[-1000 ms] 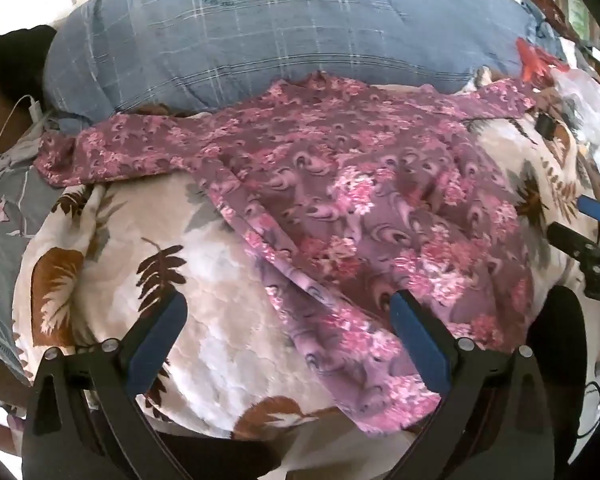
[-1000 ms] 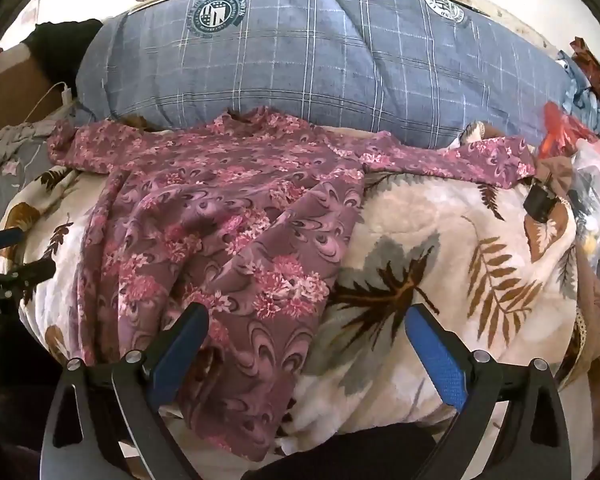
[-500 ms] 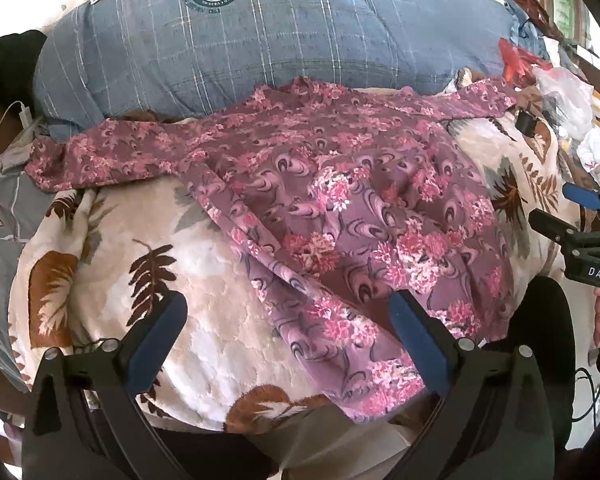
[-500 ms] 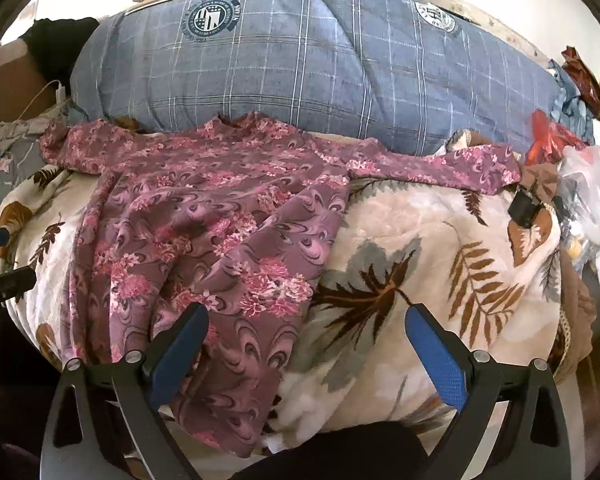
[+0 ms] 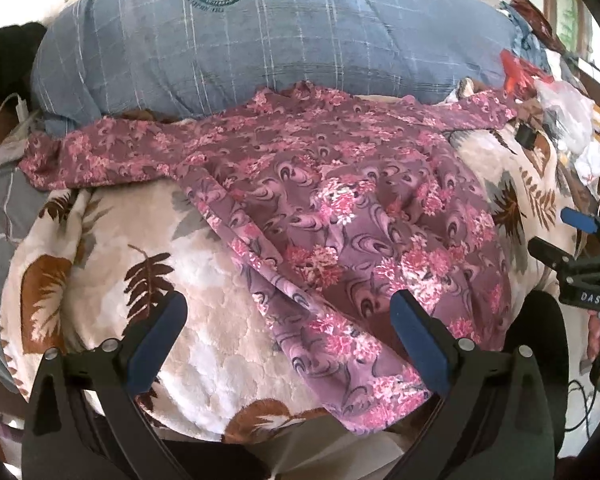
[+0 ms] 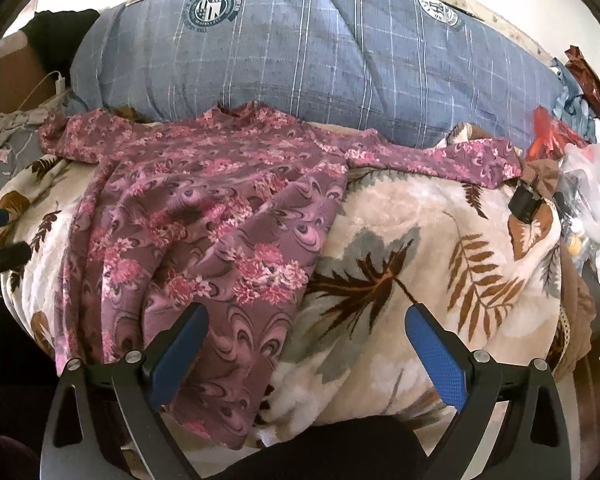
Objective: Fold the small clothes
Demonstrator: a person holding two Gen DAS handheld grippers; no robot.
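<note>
A mauve long-sleeved top with pink flowers (image 5: 340, 200) lies spread face-up on a cream leaf-print blanket (image 5: 112, 280), sleeves stretched out left and right, hem hanging over the near edge. My left gripper (image 5: 288, 320) hovers open above the hem's left side, empty. In the right wrist view the same top (image 6: 204, 216) fills the left half, and my right gripper (image 6: 306, 332) stands open over its right hem edge and the bare blanket (image 6: 420, 264). The right gripper also shows at the right edge of the left wrist view (image 5: 572, 240).
A big blue plaid pillow (image 5: 280, 40) lies behind the top. Plastic bags and clutter (image 6: 588, 184) crowd the right side, with a small black object (image 6: 524, 204) on the blanket near the right sleeve. A white cable (image 5: 16, 108) and grey bedding lie at the left.
Both grippers have drawn back and risen a little, so the top looks slightly smaller and farther. Neither gripper has changed its opening and the top has not moved.
</note>
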